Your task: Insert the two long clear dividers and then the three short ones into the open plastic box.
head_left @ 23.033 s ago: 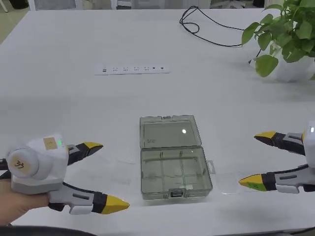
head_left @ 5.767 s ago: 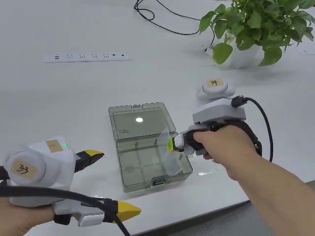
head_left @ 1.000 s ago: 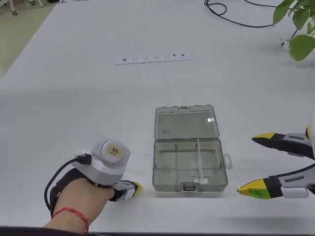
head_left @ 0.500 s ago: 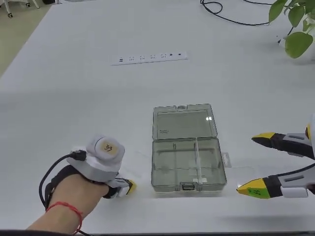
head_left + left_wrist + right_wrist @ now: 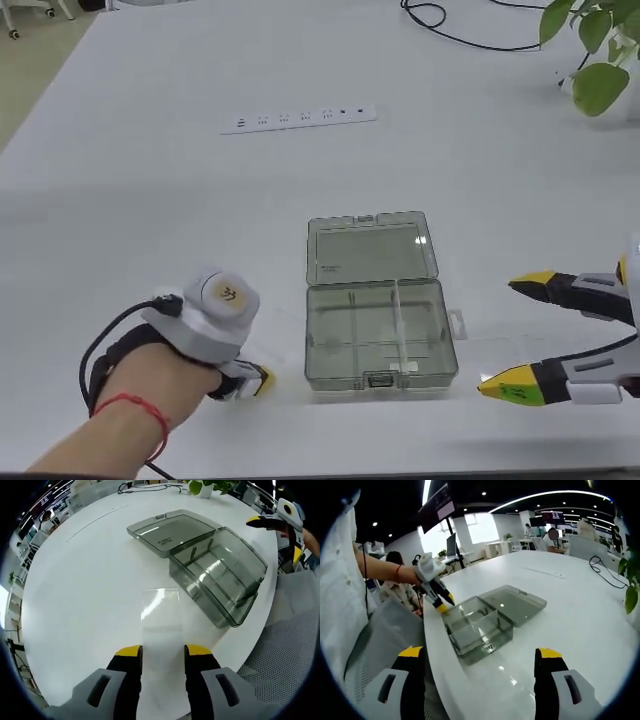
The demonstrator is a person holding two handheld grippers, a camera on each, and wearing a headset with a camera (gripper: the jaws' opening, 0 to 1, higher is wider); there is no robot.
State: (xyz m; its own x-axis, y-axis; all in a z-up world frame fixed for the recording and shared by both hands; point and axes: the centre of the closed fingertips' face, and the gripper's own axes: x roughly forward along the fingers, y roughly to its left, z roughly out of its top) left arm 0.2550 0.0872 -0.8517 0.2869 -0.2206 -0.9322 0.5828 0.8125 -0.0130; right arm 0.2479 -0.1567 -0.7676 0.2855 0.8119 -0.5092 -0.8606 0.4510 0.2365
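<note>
Smoky plastic box (image 5: pixel 380 335), lid flat open, one clear divider (image 5: pixel 397 318) upright inside. L gripper (image 5: pixel 161 652) left of box, fingers narrow, straddling flat clear sheet (image 5: pixel 160 607) on table (image 5: pixel 150 200). R gripper (image 5: pixel 515 333) right of box, fingers wide, empty; earlier it held a divider over box.

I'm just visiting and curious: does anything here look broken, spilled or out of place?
Nothing looks broken or spilled. One clear divider lies flat on the table, outside the open box, in front of the left tool.
</note>
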